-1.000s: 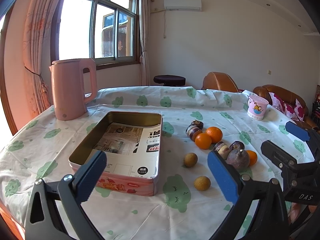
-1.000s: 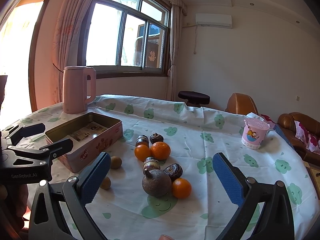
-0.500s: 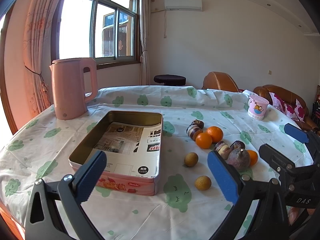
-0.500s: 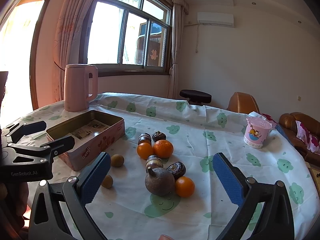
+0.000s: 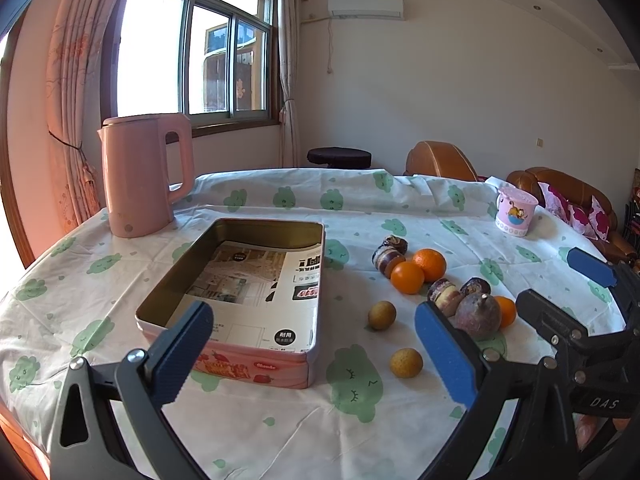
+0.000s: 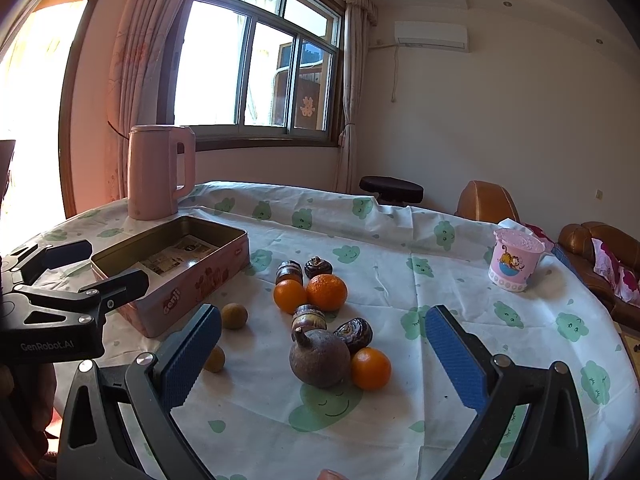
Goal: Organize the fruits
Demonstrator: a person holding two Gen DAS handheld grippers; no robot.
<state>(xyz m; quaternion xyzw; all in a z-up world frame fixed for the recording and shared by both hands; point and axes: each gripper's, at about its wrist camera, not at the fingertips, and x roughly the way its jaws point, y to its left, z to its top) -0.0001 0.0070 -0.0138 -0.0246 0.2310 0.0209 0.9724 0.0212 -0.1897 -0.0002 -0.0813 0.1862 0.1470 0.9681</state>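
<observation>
An open pink tin box (image 5: 256, 312) (image 6: 188, 276) lined with printed paper sits on the tablecloth. To its right lie three oranges (image 5: 407, 277) (image 6: 326, 292), several dark purple fruits (image 6: 320, 358) (image 5: 478, 316) and two small yellow-brown fruits (image 5: 382, 315) (image 6: 234, 315). My left gripper (image 5: 312, 356) is open over the box's near end and holds nothing. My right gripper (image 6: 324, 364) is open, low over the table, with the large purple fruit seen between its fingers but untouched.
A pink kettle (image 5: 140, 176) stands at the back left by the window. A pink cartoon cup (image 5: 516, 212) (image 6: 516, 260) stands at the far right near the table edge. A sofa (image 5: 560, 196) and a stool (image 5: 339, 158) lie beyond the table.
Both grippers have eased slightly forward and lower toward the table; the fruit pile looks a little nearer in the right wrist view. No fruit has moved.
</observation>
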